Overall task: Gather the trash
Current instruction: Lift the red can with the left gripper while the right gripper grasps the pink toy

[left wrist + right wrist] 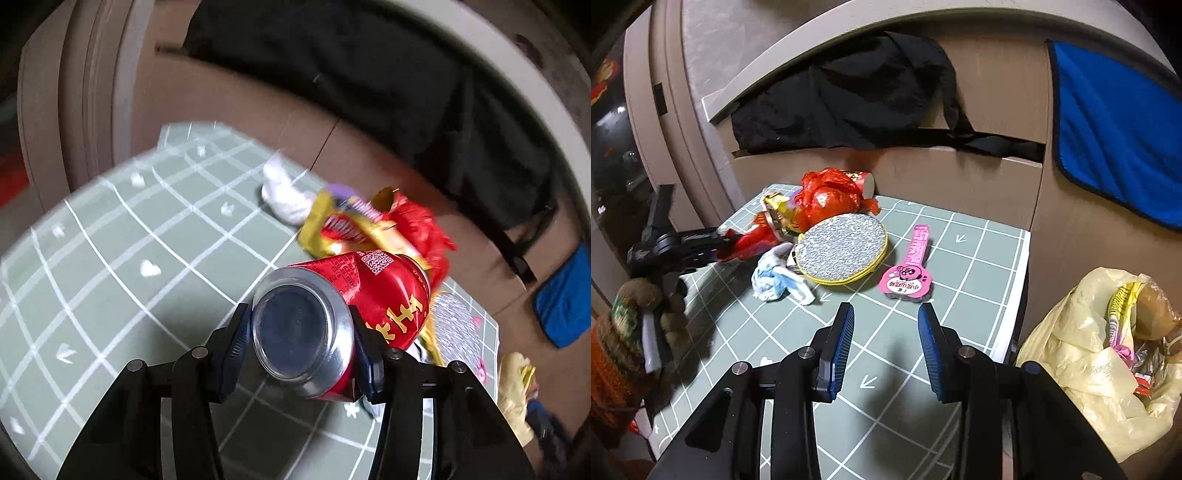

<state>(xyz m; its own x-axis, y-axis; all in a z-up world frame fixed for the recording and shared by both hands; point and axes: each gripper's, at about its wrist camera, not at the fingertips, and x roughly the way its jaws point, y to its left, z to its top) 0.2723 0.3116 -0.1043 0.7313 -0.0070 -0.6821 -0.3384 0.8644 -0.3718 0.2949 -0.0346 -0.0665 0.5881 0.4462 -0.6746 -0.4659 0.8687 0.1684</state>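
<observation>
Green-grey cloth ruled with white grid lines covers the table (pixel 979 258), which stands against a tan cabinet front where a black garment (pixel 849 92) and a blue towel (pixel 1115 133) hang. We see our left gripper (pixel 301 330) clamped on a red drink can (pixel 347 317), one pad on each side of the can near its silver base, which faces the left wrist camera; the can is lifted above the cloth and tilted away from us. Beyond it in that view lie a crumpled white tissue (pixel 284 195) and a heap of yellow and red snack wrappers (pixel 373 229), touching one another near the table's far edge. From the right wrist view, our right gripper (pixel 886 341) hovers over the near part of the table with its blue pads spread wide and nothing between them. Ahead of it sit a round speckled grey pad with a yellow rim (pixel 842 249), a pink packaged item with a cartoon face (pixel 910 271) just to its right, a second white and pale-blue crumpled tissue (pixel 779 278) to its left, and a red plastic bag (pixel 831 197) behind it. Off the table's right edge stands an open pale-yellow trash bag (pixel 1082 354) with wrappers already inside. Left of the table, we can make out a brown plush toy (pixel 639 291).
</observation>
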